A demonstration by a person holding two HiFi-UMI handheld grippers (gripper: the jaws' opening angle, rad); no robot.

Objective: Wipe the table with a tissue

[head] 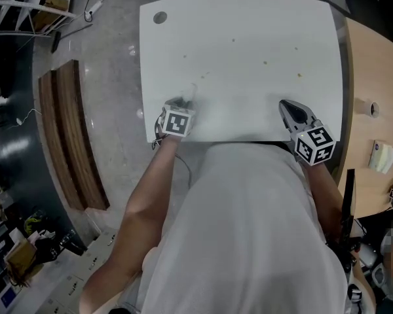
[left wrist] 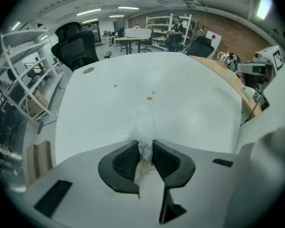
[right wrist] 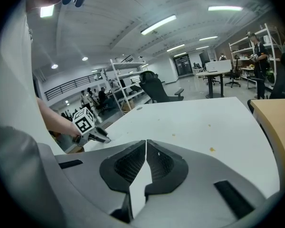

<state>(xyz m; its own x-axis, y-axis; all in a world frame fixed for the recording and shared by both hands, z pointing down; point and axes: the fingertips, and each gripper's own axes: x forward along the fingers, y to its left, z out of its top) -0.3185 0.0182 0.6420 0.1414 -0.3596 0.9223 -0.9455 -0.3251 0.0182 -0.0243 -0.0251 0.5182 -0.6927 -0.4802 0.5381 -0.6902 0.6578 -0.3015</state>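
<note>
Tissue (left wrist: 143,122): pinched as a narrow twisted wad between the pads of the left claw (left wrist: 145,145), loose end trailing forward onto the white tabletop (head: 249,57) close to its near-left edge. Seemed to rest on the surface, though too blurred there to be sure. Right claw (right wrist: 146,144): shut on nothing, pads together, held above the near-right part of the tabletop, well apart from the left claw.

Judged likeliest to fail at the grip. Held only by a thin strip of soft paper; if dragged hard across the surface, could have torn or pulled free of the pads. Pointed steeply down as well, with little paper ahead of the tips, so could have scraped bare plastic on the tabletop instead of wiping.

Could also have missed the mess. Yellowish spots (head: 264,63): scattered farther out, toward the middle and right, well apart from the tissue. Called for a long reach, and might merely have been smeared or pushed along by so small a wad. If swept rightward, could have run into the idle right claw or shoved debris into the seam against the wooden desk (head: 373,64). If swept leftward, could have dropped it over the edge onto the floor (head: 111,77).
</note>
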